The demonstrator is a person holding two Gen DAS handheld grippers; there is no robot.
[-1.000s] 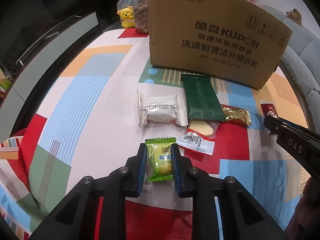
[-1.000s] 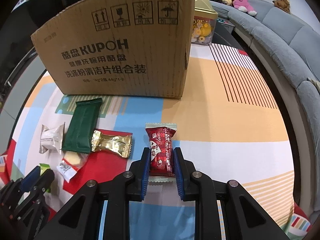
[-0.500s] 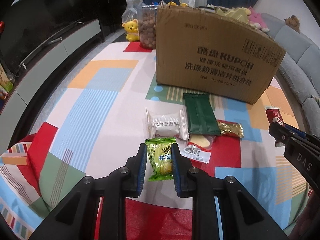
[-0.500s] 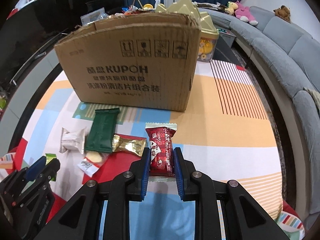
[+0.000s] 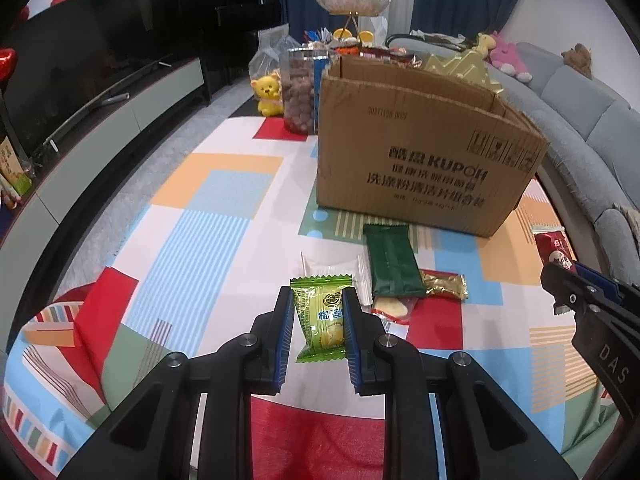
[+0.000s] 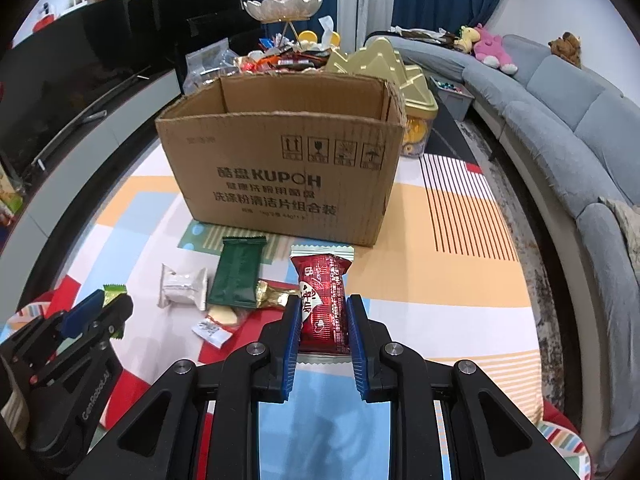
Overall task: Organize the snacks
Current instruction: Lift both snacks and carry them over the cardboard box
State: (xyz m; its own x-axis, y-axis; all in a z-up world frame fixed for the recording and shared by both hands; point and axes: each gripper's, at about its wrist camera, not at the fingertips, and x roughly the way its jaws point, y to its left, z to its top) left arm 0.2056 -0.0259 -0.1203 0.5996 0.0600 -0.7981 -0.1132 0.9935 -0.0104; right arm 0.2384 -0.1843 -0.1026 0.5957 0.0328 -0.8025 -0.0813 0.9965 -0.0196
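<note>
Change: both hand-held grippers have risen over the last second; the cardboard box (image 6: pixel 280 168) now shows its open top and inner walls, where a second ago only its printed front was in sight.
Left hand-held gripper (image 5: pixel 319 314): clamped on the green snack packet (image 5: pixel 321 322), which hangs clear above the tabletop (image 5: pixel 224 216).
Right hand-held gripper (image 6: pixel 323 322): clamped on the red snack packet (image 6: pixel 323 304), also lifted clear.
Meaning for the task: both pick-ups look done; the step in hand appears to be the carry towards the box, with the drop not yet made.
Left on the tabletop: a white packet (image 6: pixel 182 286), a dark green packet (image 6: pixel 239 274), a gold packet (image 6: pixel 274 298) and a small clear-wrapped snack (image 6: pixel 218 320), clustered just in front of the box.
Edges: the box's near rim is the one to clear; from here it looks as if more height may be needed.
Open room: bare cloth to the right of the box towards the sofa-side edge; the left edge is also free.
Crowding: a jar (image 5: pixel 302 88) and a yellow toy bear (image 5: pixel 267 94) stand by the box's far left corner, a gold tin (image 6: pixel 400 80) behind its right corner.
</note>
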